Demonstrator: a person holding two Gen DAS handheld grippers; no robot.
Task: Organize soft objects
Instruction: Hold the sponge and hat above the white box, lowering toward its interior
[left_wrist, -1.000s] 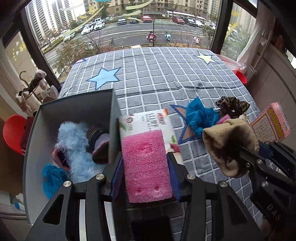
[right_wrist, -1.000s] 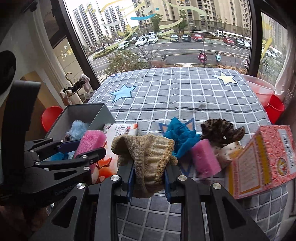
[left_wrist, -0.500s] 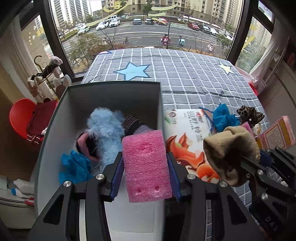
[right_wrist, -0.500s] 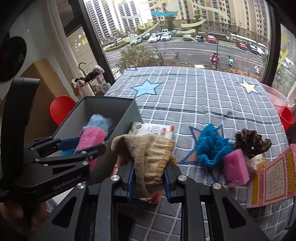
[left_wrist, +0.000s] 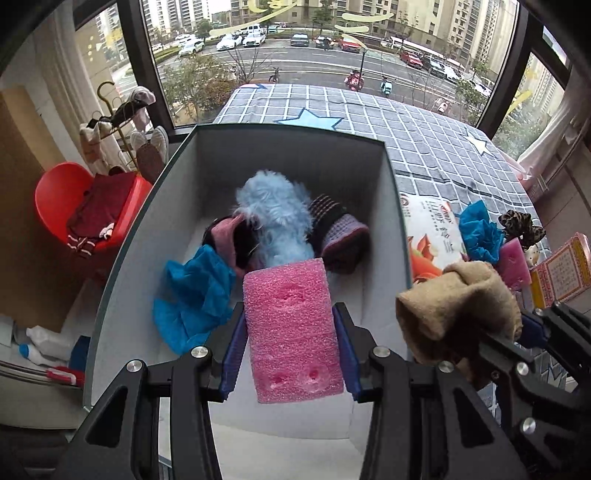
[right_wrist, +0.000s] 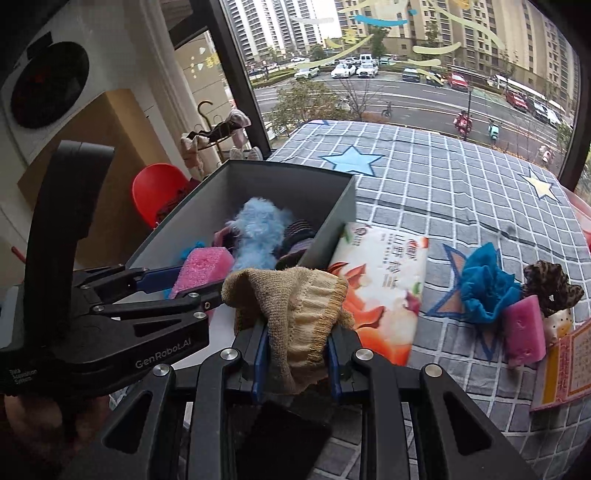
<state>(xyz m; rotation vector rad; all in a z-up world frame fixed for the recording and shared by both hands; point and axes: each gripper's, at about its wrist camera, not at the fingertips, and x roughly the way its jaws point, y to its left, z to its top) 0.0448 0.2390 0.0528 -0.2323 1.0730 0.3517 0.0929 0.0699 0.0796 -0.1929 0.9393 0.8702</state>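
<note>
A grey box (left_wrist: 391, 206) is sitting directly below the left gripper (left_wrist: 290, 343), which is clamping a pink sponge (left_wrist: 291, 332) over its interior. Just right of it, the right gripper (right_wrist: 295, 354) is pinching a tan sock (right_wrist: 295, 306) near the box's wall.

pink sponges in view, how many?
2. One pink sponge is clamped in the left gripper over the grey box; the other sponge lies on the checked cloth. More may be hidden.
</note>
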